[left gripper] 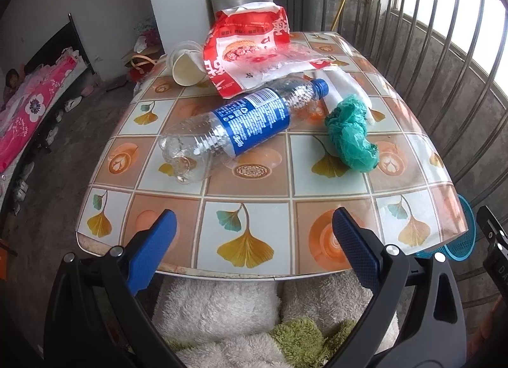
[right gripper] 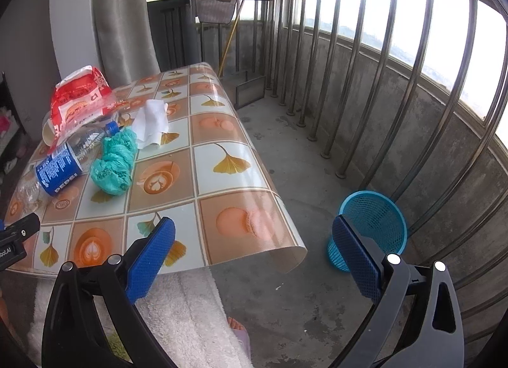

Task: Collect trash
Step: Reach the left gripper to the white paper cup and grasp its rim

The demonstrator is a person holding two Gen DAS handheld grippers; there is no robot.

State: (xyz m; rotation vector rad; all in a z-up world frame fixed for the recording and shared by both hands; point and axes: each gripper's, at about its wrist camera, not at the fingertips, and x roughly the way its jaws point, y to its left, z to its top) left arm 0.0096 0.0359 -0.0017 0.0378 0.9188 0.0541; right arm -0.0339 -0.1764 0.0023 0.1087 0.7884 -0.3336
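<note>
An empty clear bottle (left gripper: 235, 126) with a blue label lies on its side on the patterned table (left gripper: 247, 190). Right of it sits a crumpled green bag (left gripper: 350, 132), and behind it a red and white food bag (left gripper: 247, 50), a paper cup (left gripper: 185, 71) and white tissue (left gripper: 343, 88). My left gripper (left gripper: 254, 228) hovers open over the table's near edge, empty. In the right wrist view the same bottle (right gripper: 60, 167), green bag (right gripper: 114, 161), red bag (right gripper: 79, 101) and tissue (right gripper: 150, 123) lie at the left. My right gripper (right gripper: 254, 241) is open and empty beyond the table's right corner. A blue mesh bin (right gripper: 371, 228) stands on the floor.
A metal railing (right gripper: 365, 88) and low concrete wall run along the right. Bare concrete floor (right gripper: 285, 152) lies between table and railing. A fluffy white cloth (left gripper: 222, 310) covers the person's lap below the table edge, with a foot (right gripper: 236, 326) showing. A curtain (right gripper: 123, 18) hangs behind the table.
</note>
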